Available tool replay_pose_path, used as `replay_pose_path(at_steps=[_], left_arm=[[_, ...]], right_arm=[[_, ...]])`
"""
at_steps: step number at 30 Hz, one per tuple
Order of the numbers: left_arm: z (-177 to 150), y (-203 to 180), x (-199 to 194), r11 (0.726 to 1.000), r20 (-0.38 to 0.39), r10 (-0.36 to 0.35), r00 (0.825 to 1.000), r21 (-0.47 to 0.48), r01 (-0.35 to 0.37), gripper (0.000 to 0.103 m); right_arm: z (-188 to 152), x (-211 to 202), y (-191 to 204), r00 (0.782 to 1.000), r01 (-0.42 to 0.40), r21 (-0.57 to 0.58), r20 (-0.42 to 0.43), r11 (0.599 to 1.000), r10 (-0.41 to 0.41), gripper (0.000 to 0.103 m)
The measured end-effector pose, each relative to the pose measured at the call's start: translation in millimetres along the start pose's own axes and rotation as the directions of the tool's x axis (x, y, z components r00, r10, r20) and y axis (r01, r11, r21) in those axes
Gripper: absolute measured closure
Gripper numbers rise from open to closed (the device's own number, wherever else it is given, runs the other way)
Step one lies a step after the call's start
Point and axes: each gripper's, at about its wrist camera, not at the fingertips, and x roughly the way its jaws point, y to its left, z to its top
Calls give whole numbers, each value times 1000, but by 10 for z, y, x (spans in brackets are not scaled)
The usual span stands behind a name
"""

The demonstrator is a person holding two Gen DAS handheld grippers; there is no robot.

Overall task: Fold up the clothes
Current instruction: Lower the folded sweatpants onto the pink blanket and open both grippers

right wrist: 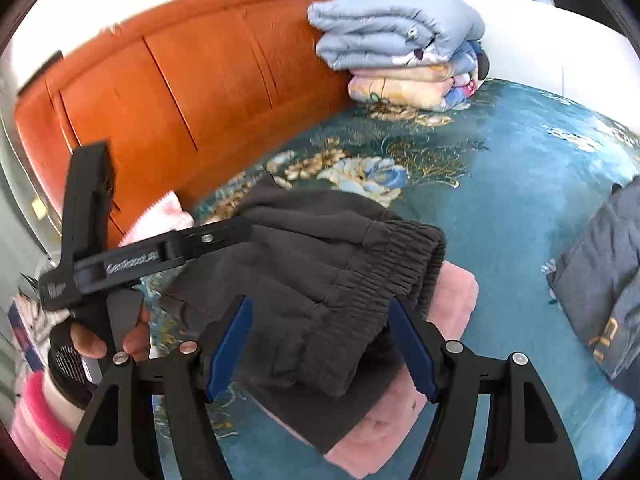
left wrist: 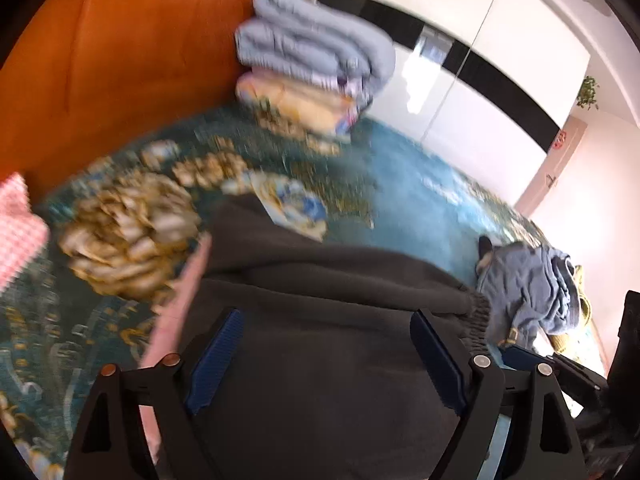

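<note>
hovering over the bed (right wrist: 500, 208), your left gripper (left wrist: 328, 344) and right gripper (right wrist: 320, 336) both stand with jaws apart, gripping nothing; the folded dark trousers (right wrist: 320, 272) lie on a pink garment (right wrist: 452, 304), with stacked quilts (right wrist: 400, 40) at one o'clock

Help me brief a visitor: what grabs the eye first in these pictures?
A folded dark grey garment with an elastic waistband lies on a pink fluffy cloth on the teal floral bedspread. Behind, stacked folded quilts, pale blue on top, lean against the orange wooden headboard.
</note>
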Motion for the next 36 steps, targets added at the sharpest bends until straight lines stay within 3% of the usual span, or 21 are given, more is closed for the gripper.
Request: replay_pose_path(at_steps=[5,10,14,19,22,24,30,36], left_arm=[[-353,-157,-343,997,73,65,995,36,-68,15],[-871,-262,-413,984,113,170,979,27,-174,9],[-1228,-257,-325,975,95,221,971,-19,-220,0],[-1528,-275,-171,965,48,262,964,-23,-261,0],[-1635,-255,-101,963,28,265,964,-61,-263,0],[-1657,-233,-40,955,9,288,958,-70,-287,0],[-1680,-176,135,934,-78,342,936,-76,-348,0],[-1706,-238,243,911,-106,406,908,-29,-411,0]], right_arm=[[-232,-253,-8,999,-19,11,47,1000,19,31],[-627,-201,-15,1000,19,-20,1,1000,-19,31],[-891,-97,2,998,55,-52,-31,997,-57,31],[-1100,19,-27,993,106,-74,-39,992,-109,23],[-1177,87,-36,989,136,-93,-46,986,-141,20],[-1204,125,-63,988,144,-85,-48,986,-149,11],[-1255,284,-117,980,180,-86,-67,980,-186,11],[-1280,415,-210,974,184,-68,-117,981,-191,11]])
